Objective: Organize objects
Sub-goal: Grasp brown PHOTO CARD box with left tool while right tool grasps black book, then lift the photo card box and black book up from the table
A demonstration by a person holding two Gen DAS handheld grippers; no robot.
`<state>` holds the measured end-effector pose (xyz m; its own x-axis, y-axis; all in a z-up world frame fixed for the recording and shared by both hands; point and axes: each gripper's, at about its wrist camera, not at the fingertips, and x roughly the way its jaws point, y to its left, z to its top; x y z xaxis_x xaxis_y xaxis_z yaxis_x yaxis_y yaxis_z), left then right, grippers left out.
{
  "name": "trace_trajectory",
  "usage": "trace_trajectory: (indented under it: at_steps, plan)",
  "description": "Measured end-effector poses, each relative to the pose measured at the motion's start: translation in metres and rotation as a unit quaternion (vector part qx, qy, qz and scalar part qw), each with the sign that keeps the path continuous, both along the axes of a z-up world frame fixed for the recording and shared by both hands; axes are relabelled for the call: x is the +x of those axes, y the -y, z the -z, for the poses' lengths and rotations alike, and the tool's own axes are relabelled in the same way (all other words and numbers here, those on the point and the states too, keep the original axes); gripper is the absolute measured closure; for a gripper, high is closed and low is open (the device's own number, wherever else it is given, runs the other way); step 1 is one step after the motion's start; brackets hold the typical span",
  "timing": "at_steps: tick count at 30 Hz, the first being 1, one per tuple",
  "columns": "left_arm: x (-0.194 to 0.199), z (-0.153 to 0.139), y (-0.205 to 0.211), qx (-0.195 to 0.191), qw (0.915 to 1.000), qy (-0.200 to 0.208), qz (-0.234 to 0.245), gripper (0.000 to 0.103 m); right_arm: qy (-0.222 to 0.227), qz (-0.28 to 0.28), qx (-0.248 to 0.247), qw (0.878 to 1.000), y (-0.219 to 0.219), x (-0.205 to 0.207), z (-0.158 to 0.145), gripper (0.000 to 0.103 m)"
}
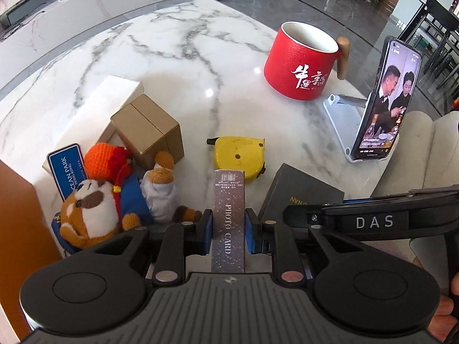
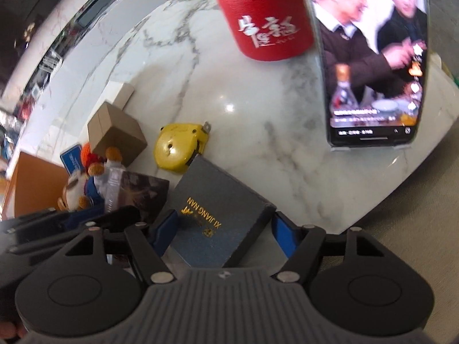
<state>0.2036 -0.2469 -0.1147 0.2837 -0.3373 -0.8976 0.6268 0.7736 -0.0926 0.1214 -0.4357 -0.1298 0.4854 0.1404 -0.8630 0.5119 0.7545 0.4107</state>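
Observation:
My left gripper (image 1: 228, 229) is shut on a sparkly "PHOTO CARD" box (image 1: 228, 206), held edge-up above the near side of the marble table (image 1: 178, 57). The box also shows in the right wrist view (image 2: 137, 195). My right gripper (image 2: 222, 229) has its blue pads on both sides of a dark grey "XI JIANG NAN" box (image 2: 218, 215) at the near table edge; that box also shows in the left wrist view (image 1: 301, 197). A yellow tape measure (image 1: 239, 154) lies just beyond both boxes and also shows in the right wrist view (image 2: 179, 149).
Plush toys (image 1: 114, 200) with a blue "OCEAN PARK" tag (image 1: 64, 169), a tan box (image 1: 149, 132) and a white box (image 1: 109, 109) sit at left. A red mug (image 1: 304, 60) and a phone (image 1: 387, 100) on a stand stand at right. An orange surface (image 1: 14, 229) borders the left.

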Motion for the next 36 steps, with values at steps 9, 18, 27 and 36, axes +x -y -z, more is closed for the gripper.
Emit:
trace_trajectory:
  at_steps: [9,18,27,36]
  plan:
    - [-0.005,0.002,-0.007,-0.017,0.9994,-0.029,0.003,0.077,0.025,0.028,0.014,0.999,-0.001,-0.006,-0.008,0.054]
    - [-0.009,0.001,-0.029,-0.031,0.9977,-0.044,-0.041,0.077,0.045,0.015,0.017,0.999,-0.012,-0.011,-0.028,0.072]
    - [-0.011,-0.001,-0.054,-0.025,0.9949,-0.046,-0.086,0.077,0.071,-0.020,0.027,0.997,-0.034,-0.007,-0.044,0.077]
    - [-0.017,-0.001,-0.065,-0.034,0.9929,-0.062,-0.096,0.077,0.088,-0.051,0.051,0.994,-0.055,-0.001,-0.049,0.095]
